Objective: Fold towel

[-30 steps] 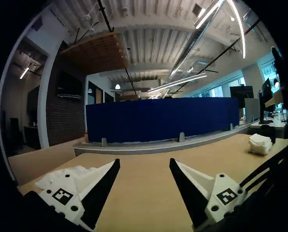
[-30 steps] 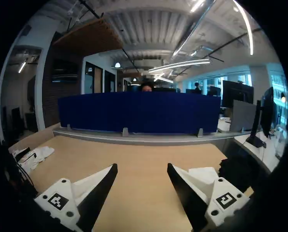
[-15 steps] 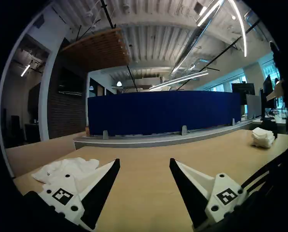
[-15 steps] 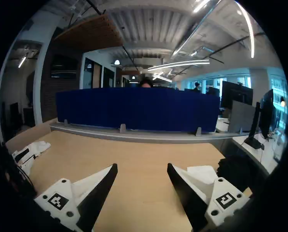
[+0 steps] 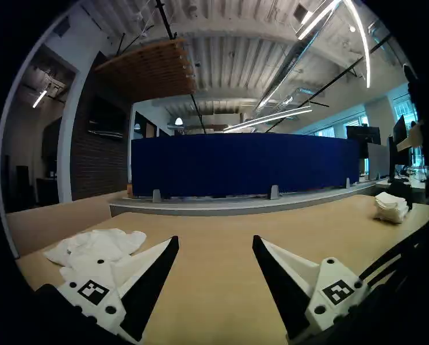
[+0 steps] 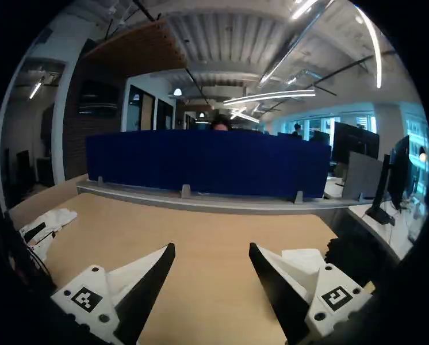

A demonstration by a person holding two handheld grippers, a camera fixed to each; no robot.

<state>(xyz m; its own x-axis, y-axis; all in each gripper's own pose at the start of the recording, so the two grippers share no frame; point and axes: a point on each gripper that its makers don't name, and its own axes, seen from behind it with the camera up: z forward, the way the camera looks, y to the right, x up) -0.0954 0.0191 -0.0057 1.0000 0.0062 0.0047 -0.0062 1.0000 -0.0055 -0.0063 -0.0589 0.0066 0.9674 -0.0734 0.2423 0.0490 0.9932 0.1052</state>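
- A light wooden table [image 5: 214, 236] with a smooth top stretches wide from left to right.
- Along its far edge runs a grey rail [image 5: 214, 208], and a blue partition [image 5: 243, 164] stands upright on it, held by small grey feet.
- A crumpled white towel [image 5: 96, 242] lies loose on the top near the left end.
- A stack of folded white towels [image 5: 391, 207] sits well apart from it, near the right end.
- Just beside that stack, at the table's right edge, rests a black lump [image 6: 352, 253]; I cannot tell what it is.

White gripper [image 5: 215, 238], black-lined, square-tagged
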